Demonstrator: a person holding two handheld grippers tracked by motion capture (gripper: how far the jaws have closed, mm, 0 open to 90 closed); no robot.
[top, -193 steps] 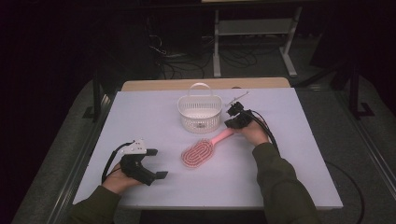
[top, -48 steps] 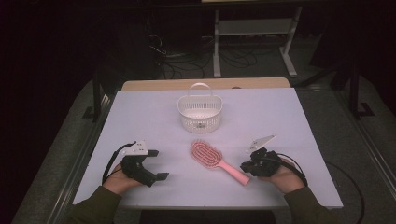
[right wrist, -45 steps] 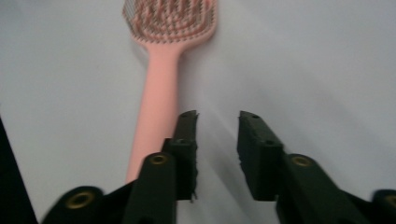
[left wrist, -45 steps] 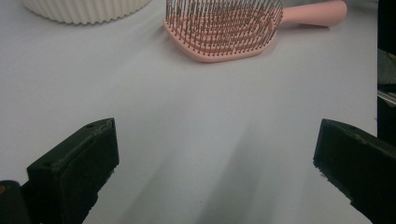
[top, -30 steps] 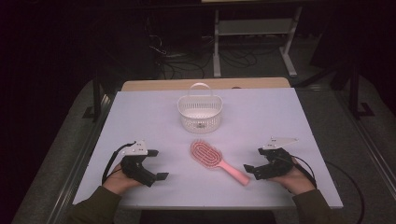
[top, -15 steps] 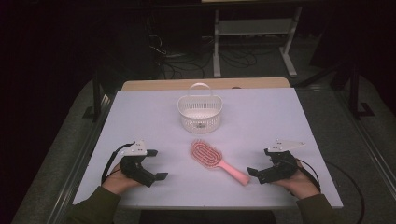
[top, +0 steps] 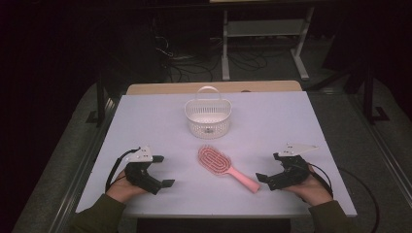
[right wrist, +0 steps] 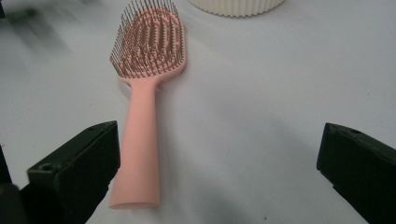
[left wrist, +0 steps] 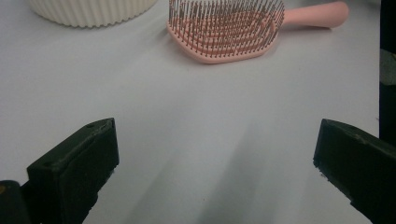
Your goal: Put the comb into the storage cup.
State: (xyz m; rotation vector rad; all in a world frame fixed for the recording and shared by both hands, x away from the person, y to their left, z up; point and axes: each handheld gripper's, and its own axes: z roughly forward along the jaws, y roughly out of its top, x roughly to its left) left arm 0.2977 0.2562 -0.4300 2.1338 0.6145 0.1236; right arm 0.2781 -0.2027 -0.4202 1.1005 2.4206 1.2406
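Observation:
A pink hairbrush (top: pixel 218 162) lies bristles up on the white table (top: pixel 291 121), its handle pointing to the front right. My right gripper (top: pixel 270 167) rests on the table at the handle's end; its jaws have just been opening and stand wide. In the right gripper view (right wrist: pixel 219 163) the brush (right wrist: pixel 149 56) has its handle tip just inside one jaw, and no pad presses on it. My left gripper (top: pixel 163 171) rests at the front left, open with nothing in it (left wrist: pixel 215 158), and the brush (left wrist: pixel 224 32) lies ahead of it.
A white ribbed basket (top: pixel 208 119) with a handle stands behind the brush at the table's middle back; its wall shows in the left gripper view (left wrist: pixel 93 11) and the right gripper view (right wrist: pixel 233 5). The table's front edge lies just behind both hands.
The right gripper brought the brush from beside the basket to the front middle, let it go and drew back to the right. The left gripper has stayed put.

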